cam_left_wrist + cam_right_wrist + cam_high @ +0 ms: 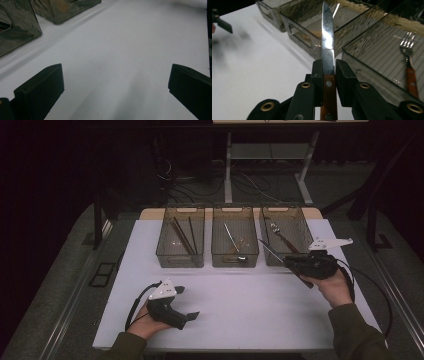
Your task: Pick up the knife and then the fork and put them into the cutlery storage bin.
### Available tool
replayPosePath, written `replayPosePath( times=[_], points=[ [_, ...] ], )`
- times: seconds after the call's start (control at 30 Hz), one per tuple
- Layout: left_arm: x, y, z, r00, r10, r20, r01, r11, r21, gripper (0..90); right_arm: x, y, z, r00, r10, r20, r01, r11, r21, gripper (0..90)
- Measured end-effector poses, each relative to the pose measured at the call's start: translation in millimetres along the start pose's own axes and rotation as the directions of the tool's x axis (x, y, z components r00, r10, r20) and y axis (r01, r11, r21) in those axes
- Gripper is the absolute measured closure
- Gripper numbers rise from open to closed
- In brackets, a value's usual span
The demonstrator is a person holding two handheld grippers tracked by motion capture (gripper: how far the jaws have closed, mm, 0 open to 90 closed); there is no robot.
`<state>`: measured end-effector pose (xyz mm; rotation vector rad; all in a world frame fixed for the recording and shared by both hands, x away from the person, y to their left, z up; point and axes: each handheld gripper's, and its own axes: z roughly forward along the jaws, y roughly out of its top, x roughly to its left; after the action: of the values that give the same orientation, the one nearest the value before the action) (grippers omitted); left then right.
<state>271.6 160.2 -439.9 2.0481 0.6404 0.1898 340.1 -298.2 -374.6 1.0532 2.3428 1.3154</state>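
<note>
One shiny steel knife point(327, 42) with a riveted wooden handle sits clamped in the right hand-held gripper point(328, 68).

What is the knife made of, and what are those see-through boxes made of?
The knife looks like it has a shiny steel blade, since it mirrors the light, and a reddish-brown handle that seems to be wood with a metal rivet. The right tool is shut on it. The boxes look like smoky clear plastic, because you can see the cutlery through their walls.

Three clear bins point(235, 242) in a row on white bench point(250, 305): chopsticks point(182, 236) left, spoon point(234, 244) middle, fork point(408, 63) right.
</note>
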Motion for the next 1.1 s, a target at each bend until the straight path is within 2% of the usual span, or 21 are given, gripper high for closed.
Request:
replayPosePath(
  times=[0.4, 0.7, 0.87, 1.0, 1.1],
  points=[
    [0.2, -0.3, 1.3, 1.0, -0.004, -0.006, 0.004, 1.0, 0.004, 0.0, -15.9, 16.7, -5.9, 0.9988, 0.022, 0.044, -0.021, 0.999, -0.035, 77.3],
    [-0.2, -0.3, 1.1, 1.0, -0.005, -0.001, 0.005, 1.0, 0.002, 0.0, -29.8, 32.1, 2.1, 0.9962, 0.046, 0.073, -0.043, 0.998, -0.041, 77.3],
    [0.3, 0.1, 0.4, 1.0, -0.005, -0.002, 0.005, 1.0, -0.002, 0.0, -42.4, 41.8, 9.5, 0.992, 0.068, 0.107, -0.064, 0.997, -0.04, 77.3],
    [0.6, 0.1, 0.1, 1.0, -0.005, -0.001, 0.005, 1.0, -0.004, 0.0, -52.8, 48.3, 17.0, 0.986, 0.105, 0.13, -0.1, 0.994, -0.04, 77.2],
    [-0.5, 0.3, 0.3, 1.0, -0.006, 0.002, 0.006, 1.0, -0.005, 0.0, -60.2, 53.3, 22.5, 0.9816, 0.115, 0.153, -0.11, 0.993, -0.041, 77.3]
  ],
)
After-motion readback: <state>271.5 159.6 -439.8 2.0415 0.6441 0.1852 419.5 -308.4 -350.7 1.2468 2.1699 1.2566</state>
